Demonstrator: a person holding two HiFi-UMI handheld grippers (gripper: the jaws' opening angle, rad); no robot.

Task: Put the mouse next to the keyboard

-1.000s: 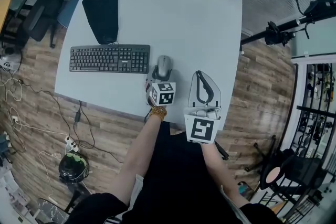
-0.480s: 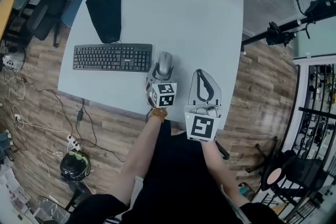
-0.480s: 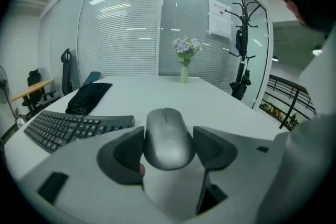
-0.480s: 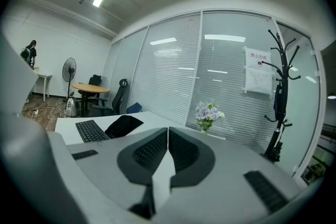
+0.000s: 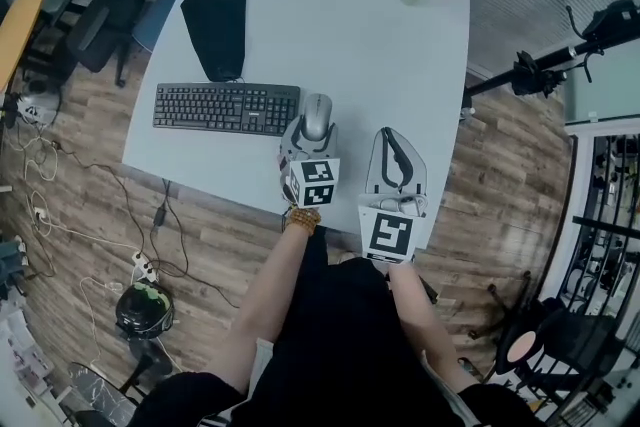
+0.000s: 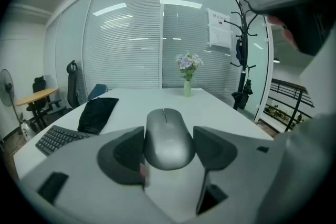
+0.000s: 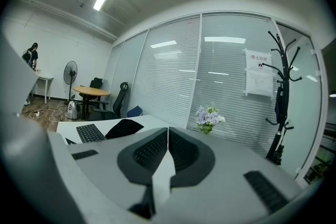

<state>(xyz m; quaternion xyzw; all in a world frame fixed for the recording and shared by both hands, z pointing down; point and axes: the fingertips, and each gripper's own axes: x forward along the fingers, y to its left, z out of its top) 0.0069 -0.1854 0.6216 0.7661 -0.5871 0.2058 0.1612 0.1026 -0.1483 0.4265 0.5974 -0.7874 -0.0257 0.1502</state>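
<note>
Holding mouse in left gripper, fingers clamped on it, just beside keyboard right end. Right gripper fingers together, empty. Remaining: prob just release.

The grey mouse lies flat, its length pointing far, its sides clasped between the jaws of the left gripper. The black keyboard lies flat just left of it.

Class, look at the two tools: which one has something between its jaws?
The left tool: the grey mouse sits between its jaws. The right tool has its jaws together, empty.
</note>
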